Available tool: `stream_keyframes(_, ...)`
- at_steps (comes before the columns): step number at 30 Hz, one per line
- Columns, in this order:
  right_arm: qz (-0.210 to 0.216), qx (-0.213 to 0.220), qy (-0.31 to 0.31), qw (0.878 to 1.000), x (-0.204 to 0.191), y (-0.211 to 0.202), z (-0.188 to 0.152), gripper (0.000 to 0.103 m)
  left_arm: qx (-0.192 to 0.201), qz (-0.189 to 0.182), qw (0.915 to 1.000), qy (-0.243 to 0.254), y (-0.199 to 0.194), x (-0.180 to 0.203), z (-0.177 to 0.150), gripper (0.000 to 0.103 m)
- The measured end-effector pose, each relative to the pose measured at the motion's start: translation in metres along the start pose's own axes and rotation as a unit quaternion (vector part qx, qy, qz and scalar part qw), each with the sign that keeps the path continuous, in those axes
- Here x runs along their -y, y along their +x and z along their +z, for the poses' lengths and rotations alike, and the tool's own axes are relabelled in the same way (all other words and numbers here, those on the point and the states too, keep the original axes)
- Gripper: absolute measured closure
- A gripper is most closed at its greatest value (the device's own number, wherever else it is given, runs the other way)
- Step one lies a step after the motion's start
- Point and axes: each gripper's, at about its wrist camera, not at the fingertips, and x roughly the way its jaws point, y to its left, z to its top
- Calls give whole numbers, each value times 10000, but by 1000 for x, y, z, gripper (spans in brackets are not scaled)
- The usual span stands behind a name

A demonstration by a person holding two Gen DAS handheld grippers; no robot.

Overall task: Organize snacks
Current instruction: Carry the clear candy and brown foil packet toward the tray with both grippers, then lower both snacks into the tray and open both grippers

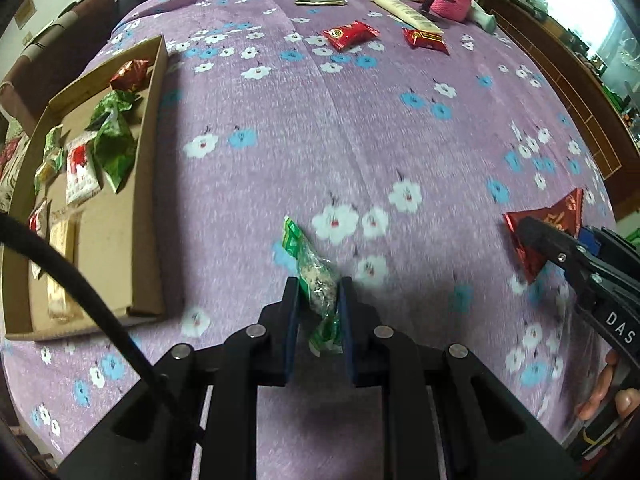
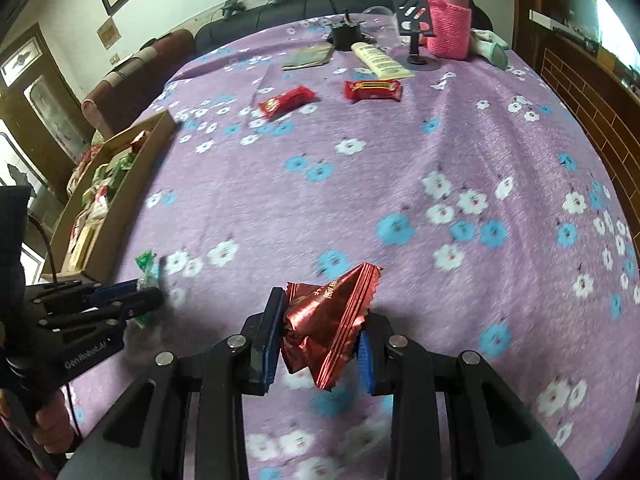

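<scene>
A purple cloth (image 1: 360,128) patterned with white and blue flowers covers the counter. At ten o'clock, a brown cardboard box (image 1: 150,184) holds green, red and white wrappers. Black hand-held grippers have blue pads: the left hand-held gripper (image 1: 319,294) pinches a green-and-clear packet (image 1: 310,268), the right hand-held gripper (image 2: 322,330) a shiny red wrapper (image 2: 328,320). Two red bars (image 2: 286,101) lie at twelve o'clock, beside a pink knitted sleeve (image 2: 448,28).

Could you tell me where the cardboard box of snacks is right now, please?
The cardboard box sits on the purple flowered cloth at the left edge of both views, left of the left gripper holding the green packet.
</scene>
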Motion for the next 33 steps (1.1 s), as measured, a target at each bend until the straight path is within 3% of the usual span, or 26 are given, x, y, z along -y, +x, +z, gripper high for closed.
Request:
stream_keyframes(9,34,31,-239,9997,-37,-7,-4,72,146,-296,9994,107,-23,-10,-14,82)
stream_keyframes(17,493,93,-737,9960,-92,-13,13,72,345,-433,9984,-94,-52,-37,-18,82)
stream_keyframes(21,880,205,-1053,9903,-132,-8,33,72,524,-321,9971,-456,-66,-70,-16,82)
stream_keyframes(26,1277,254,-1457,9807,-180,8,53,72,738,108,9930,-919,-75,-122,-7,82)
stream_keyframes(33,1536,148,-1847,9706,-236,38,73,72,709,670,9849,-1429,-62,-193,12,82)
